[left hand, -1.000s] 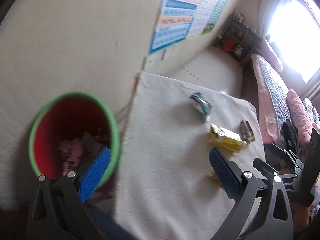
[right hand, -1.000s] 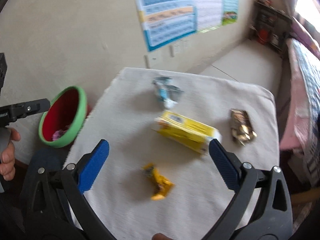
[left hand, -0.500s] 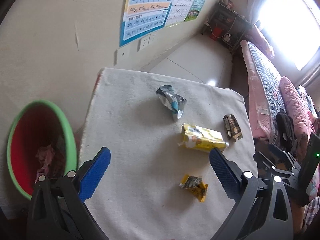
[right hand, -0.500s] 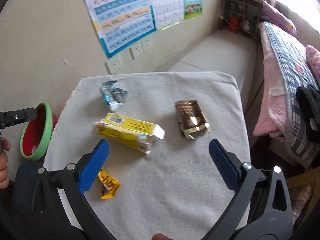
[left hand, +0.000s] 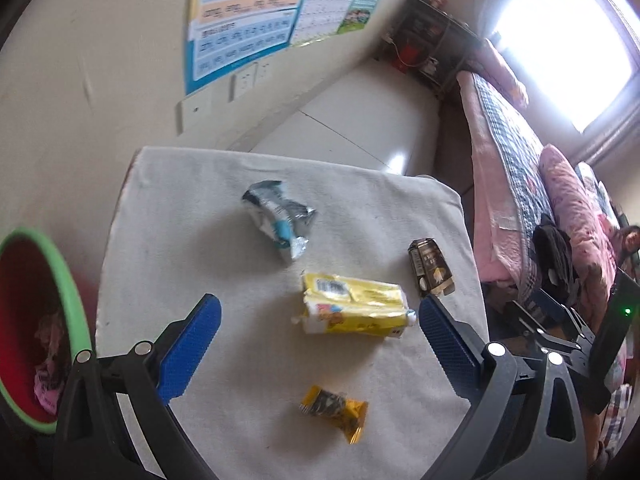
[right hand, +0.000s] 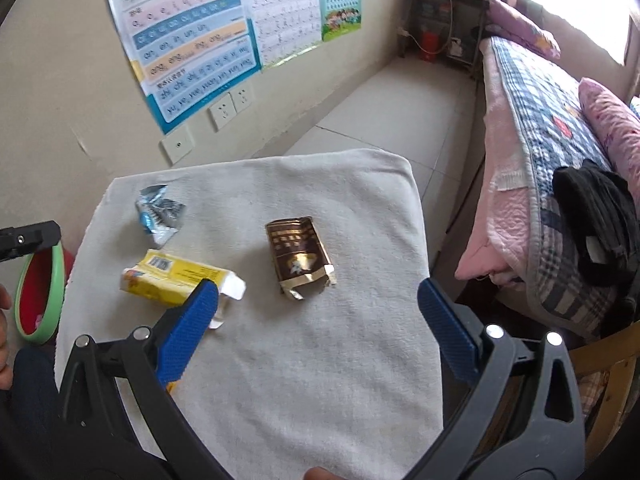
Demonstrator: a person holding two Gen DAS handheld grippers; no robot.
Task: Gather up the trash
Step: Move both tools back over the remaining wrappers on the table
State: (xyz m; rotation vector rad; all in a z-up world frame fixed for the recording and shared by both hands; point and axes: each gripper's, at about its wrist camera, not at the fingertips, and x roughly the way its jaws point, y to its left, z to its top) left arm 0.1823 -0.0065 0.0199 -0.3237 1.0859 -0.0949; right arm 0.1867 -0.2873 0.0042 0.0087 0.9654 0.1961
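Observation:
Several pieces of trash lie on a white-cloth table: a silver-blue wrapper, a yellow carton, a brown-gold pouch and a small yellow candy wrapper. My left gripper is open and empty above the table, with the carton between its fingers in view. My right gripper is open and empty, hovering near the brown pouch; its left finger overlaps the carton. The silver wrapper lies farther back. A green-rimmed red bin with trash inside stands left of the table.
A wall with posters and sockets runs behind the table. A bed with a pink and plaid quilt stands to the right. Tiled floor lies beyond. The bin also shows in the right wrist view.
Both grippers have swung rightward from the bin side toward the table's middle and right. The left now frames the yellow carton; the right now faces the brown pouch. No trash has moved.

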